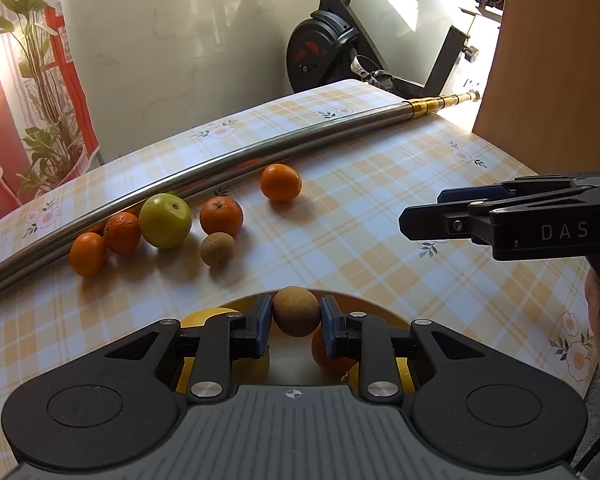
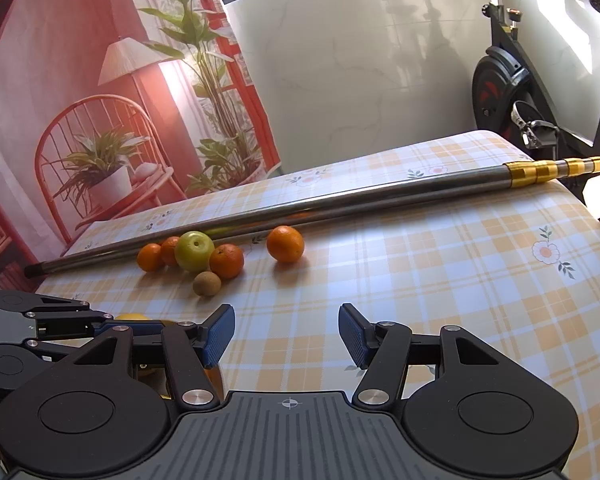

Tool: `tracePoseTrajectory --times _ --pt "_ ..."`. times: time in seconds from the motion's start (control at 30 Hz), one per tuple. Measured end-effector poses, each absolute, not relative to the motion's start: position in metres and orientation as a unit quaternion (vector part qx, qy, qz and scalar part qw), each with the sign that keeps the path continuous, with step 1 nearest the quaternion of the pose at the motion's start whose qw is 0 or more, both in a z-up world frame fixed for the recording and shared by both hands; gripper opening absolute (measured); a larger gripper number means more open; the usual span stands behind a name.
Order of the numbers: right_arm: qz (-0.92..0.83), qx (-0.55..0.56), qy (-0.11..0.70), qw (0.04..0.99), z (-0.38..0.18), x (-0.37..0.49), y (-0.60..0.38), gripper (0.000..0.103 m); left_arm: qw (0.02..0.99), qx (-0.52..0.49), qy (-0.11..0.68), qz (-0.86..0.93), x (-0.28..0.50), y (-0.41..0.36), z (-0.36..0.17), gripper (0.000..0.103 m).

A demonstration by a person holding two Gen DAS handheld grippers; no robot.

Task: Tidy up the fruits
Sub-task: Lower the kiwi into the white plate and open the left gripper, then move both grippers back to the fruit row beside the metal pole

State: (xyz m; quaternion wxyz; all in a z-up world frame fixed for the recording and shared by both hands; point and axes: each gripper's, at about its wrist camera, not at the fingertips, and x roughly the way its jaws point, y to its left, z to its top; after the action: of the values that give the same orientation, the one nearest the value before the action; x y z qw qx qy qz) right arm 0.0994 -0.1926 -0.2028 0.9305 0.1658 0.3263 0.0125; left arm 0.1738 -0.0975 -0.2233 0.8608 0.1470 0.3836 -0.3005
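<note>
The left claw (image 1: 296, 316) is closed on a brown, rough-skinned round fruit (image 1: 296, 316), pinched between its two blue pads and hanging directly over a yellow bowl (image 1: 196, 318) at the near edge of the counter (image 1: 380, 220). Inside that bowl, an orange (image 1: 326, 356) shows just under the right pad and a yellow fruit (image 1: 256, 368) under the left one, so by my reading the sorting is under way: at least two pieces are in and a third is about to be released (how many more lie deeper in the bowl the claw body hides). The right claw (image 2: 286, 334) is spread wide and empty, hovering above bare checked cloth just to the right of the bowl. Six fruits are left to collect, all lying beyond the bowl, toward the long metal pole (image 1: 220, 160) that crosses the counter: a green apple (image 1: 165, 221) resting close against the pole, two oranges (image 1: 105, 243) touching each other just left of the apple, a third orange (image 1: 221, 216) just right of it, a second brown fruit (image 1: 217, 249) nearest the bowl, and one lone orange (image 1: 280, 182) farther right, apart from the cluster. I would judge the task to be roughly a third done; the remaining work is letting go of the held fruit and six more trips from the pole side back to the bowl.
</note>
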Motion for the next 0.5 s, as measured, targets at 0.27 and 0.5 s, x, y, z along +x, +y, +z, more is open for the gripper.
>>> tracePoseTrajectory --times 0.27,0.5 --pt "0.011 0.167 0.322 0.932 -0.202 0.099 -0.195 0.055 0.875 0.109 0.372 -0.29 0.179 -0.086 -0.212 0.036" --pt "0.004 0.169 0.311 0.935 -0.195 0.1 -0.204 0.055 0.899 0.06 0.336 -0.273 0.187 -0.058 -0.177 0.036"
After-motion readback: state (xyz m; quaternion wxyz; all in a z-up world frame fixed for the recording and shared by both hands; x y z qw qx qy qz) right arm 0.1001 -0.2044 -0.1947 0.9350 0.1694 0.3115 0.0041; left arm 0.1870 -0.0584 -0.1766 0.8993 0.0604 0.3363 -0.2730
